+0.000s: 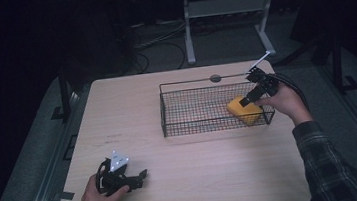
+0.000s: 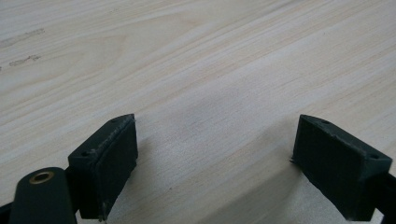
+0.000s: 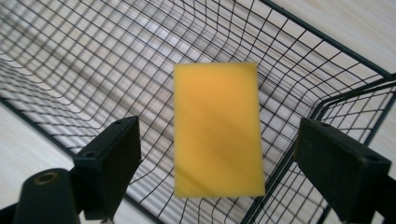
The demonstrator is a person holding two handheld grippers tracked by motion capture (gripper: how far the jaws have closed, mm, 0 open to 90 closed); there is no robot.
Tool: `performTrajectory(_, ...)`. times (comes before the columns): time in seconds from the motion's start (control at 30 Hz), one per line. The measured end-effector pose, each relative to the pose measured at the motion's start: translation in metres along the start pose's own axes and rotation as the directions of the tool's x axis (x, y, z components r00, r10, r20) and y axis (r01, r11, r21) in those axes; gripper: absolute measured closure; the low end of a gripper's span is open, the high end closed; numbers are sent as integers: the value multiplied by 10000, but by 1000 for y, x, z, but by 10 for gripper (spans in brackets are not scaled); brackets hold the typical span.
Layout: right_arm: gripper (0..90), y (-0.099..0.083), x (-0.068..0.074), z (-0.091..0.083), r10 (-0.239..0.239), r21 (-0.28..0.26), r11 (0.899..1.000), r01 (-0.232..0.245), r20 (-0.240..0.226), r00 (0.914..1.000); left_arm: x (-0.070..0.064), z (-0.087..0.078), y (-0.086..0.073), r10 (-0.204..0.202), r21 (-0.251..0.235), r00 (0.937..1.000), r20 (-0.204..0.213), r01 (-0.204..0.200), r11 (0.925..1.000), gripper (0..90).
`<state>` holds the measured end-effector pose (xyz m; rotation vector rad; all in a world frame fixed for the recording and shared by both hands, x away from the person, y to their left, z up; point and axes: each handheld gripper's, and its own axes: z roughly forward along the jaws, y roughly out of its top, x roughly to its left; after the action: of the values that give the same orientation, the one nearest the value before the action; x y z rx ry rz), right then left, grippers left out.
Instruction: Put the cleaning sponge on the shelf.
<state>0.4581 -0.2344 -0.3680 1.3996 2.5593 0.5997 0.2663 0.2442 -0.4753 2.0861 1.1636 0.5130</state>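
I see one yellow sponge [image 3: 217, 129] in one wire basket [image 1: 187, 110] on tabletop [image 1: 133, 115]. My right tongs [image 3: 217, 158] spread over it, not pinching; left tongs [image 2: 215, 168] spread, empty.

I see a pale wooden table [image 1: 133, 120] lit from above while the room around it lies dark. At twelve o'clock beyond it stands a white desk frame [image 1: 227, 12], with black cables [image 1: 158, 47] looping over grey floor [image 1: 32, 161].

The wire basket's [image 1: 202, 109] walls are fencing in the yellow sponge [image 1: 246, 109]; only its open top is giving access.
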Motion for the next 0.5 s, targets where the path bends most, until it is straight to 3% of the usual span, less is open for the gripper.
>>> performTrajectory(0.5, 103, -32, 15, -32, -161, -838, 9964, 149, -136, 9998, 0, 0, 0, -2, 4, 10000, -3, 2, 10000, 129)
